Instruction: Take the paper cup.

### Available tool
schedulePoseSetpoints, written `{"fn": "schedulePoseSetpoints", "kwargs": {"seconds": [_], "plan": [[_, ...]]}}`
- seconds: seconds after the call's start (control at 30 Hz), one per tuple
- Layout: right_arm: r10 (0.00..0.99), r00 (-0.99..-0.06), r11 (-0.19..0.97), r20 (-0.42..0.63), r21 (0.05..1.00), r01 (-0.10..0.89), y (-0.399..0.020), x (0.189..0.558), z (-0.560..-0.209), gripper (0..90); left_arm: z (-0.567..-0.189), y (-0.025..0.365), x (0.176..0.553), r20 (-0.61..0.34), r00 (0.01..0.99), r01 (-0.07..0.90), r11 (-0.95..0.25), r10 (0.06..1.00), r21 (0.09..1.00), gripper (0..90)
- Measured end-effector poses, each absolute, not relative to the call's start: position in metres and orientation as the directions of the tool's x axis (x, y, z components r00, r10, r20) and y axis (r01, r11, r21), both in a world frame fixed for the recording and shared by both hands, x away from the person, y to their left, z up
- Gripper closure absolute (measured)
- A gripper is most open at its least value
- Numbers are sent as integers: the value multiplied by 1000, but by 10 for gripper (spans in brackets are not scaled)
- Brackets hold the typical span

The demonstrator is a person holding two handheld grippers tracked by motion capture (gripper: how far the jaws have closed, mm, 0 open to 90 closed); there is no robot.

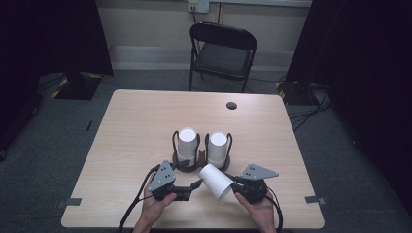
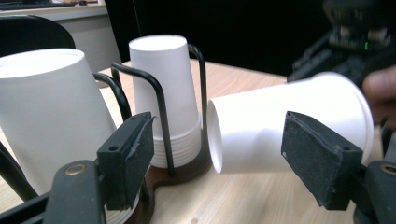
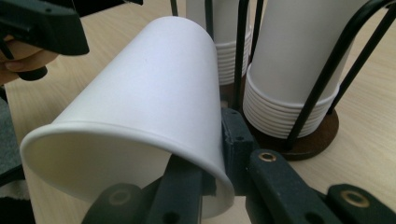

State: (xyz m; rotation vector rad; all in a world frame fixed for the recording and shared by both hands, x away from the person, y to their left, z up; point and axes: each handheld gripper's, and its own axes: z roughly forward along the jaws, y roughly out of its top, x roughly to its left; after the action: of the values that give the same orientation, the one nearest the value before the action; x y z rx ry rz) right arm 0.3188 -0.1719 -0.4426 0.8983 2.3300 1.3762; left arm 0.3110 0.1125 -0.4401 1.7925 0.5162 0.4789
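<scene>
The right gripper (image 1: 232, 186) pinches 1 loose paper cup (image 1: 216, 181) by its rim wall, 1 jaw inside, tipped with its base toward 10 o'clock, likely to offer it across. The left gripper (image 1: 194, 185) waits wide apart beside it, just below the 2 stacks in the cup holder (image 1: 201, 158) at mid-worktop (image 1: 136, 121).

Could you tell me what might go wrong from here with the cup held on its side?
1. The right tool pinches only the rim of the loose paper cup, one jaw inside the mouth. Thin paper could crease or slip out.
2. The cup's closed end lies close to the wire holder and its cup stacks, so a swing could knock them.
3. The left tool is open on either side of the cup; closing hard might crush it.
</scene>
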Motion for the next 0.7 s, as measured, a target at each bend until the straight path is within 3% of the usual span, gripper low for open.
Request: {"fn": "schedulePoseSetpoints", "kwargs": {"seconds": [0.23,0.43,0.7], "plan": [[622,-782,456,41,793,404,-167,329,-431,860,-446,98,310,72,841,102,-287,536,952,211],[599,-800,503,31,763,407,-164,332,-427,861,-452,85,304,209,840,28,-424,500,905,169],[585,-809,531,60,725,438,-163,338,-430,862,-456,76,298,302,853,-42,-521,425,853,162]]}}
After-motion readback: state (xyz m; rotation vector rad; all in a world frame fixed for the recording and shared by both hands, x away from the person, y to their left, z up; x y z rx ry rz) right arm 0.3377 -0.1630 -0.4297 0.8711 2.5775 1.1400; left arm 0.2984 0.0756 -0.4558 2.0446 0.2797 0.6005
